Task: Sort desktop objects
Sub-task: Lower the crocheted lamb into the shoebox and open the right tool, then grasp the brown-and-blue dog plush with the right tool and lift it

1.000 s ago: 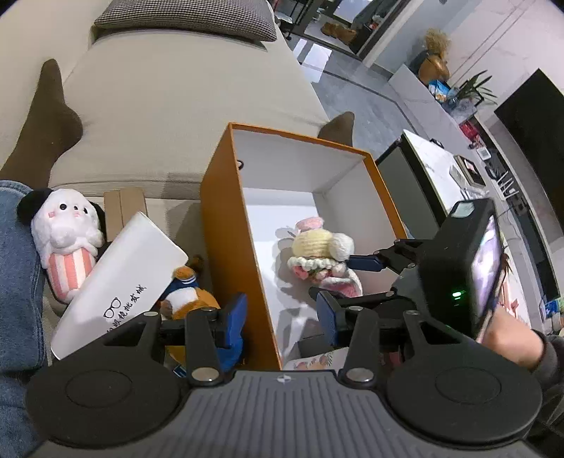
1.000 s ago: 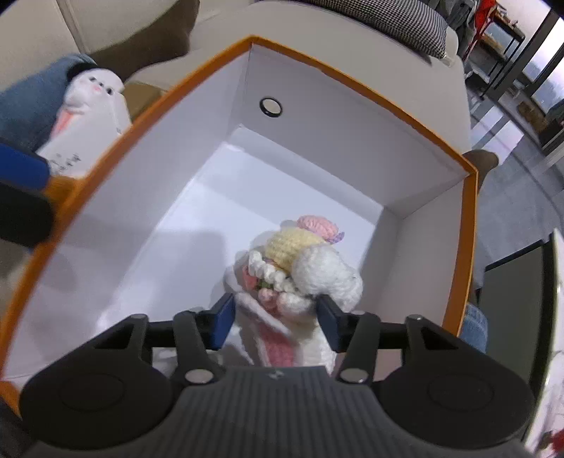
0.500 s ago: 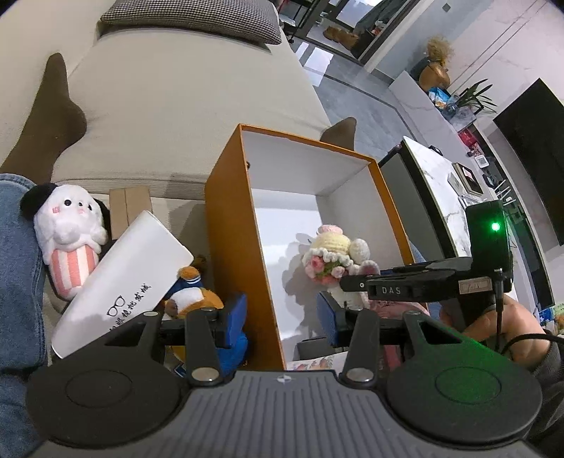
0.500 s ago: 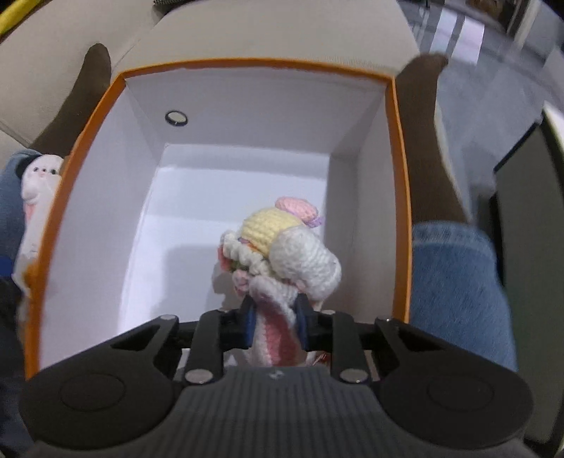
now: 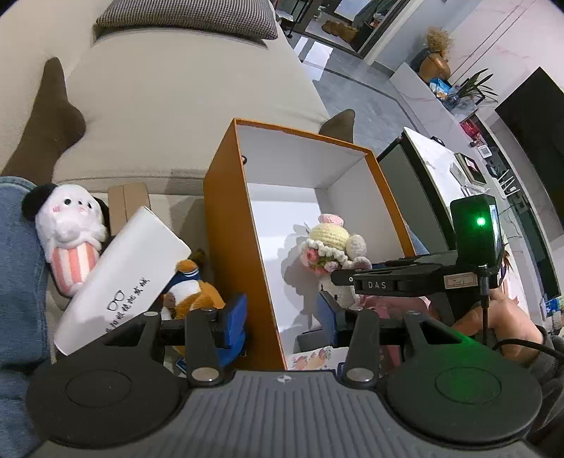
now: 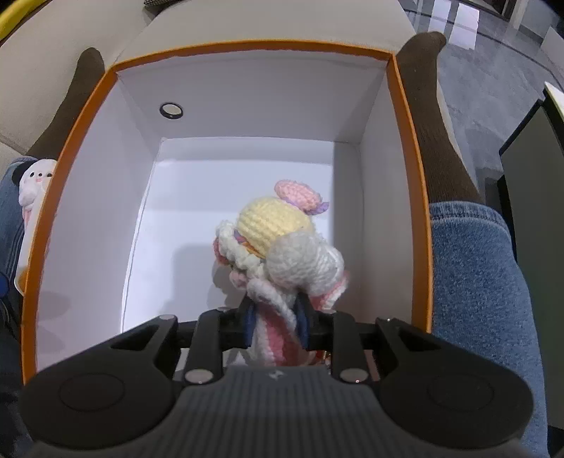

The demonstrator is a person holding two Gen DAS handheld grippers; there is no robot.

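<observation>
An orange box (image 5: 229,225) with a white inside stands open; it also shows in the right wrist view (image 6: 409,148). My right gripper (image 6: 276,326) is shut on a crocheted doll (image 6: 278,239) with a yellow hat and holds it over the box's near end. The doll (image 5: 328,243) and the right gripper (image 5: 349,278) show in the left wrist view too. My left gripper (image 5: 282,317) is open and straddles the box's near left wall. Left of the box lie an orange plush (image 5: 192,285), a white glasses case (image 5: 123,278) and a white panda plush (image 5: 68,229).
A beige sofa (image 5: 176,98) with a checked cushion (image 5: 190,17) lies beyond the box. The person's jeans legs (image 6: 476,282) and brown socks (image 6: 433,105) flank the box. A dark side table (image 5: 416,183) stands to the right.
My right gripper closed on the crocheted doll and swung round with it, raising it inside the box. My left gripper stayed open at the box wall.
</observation>
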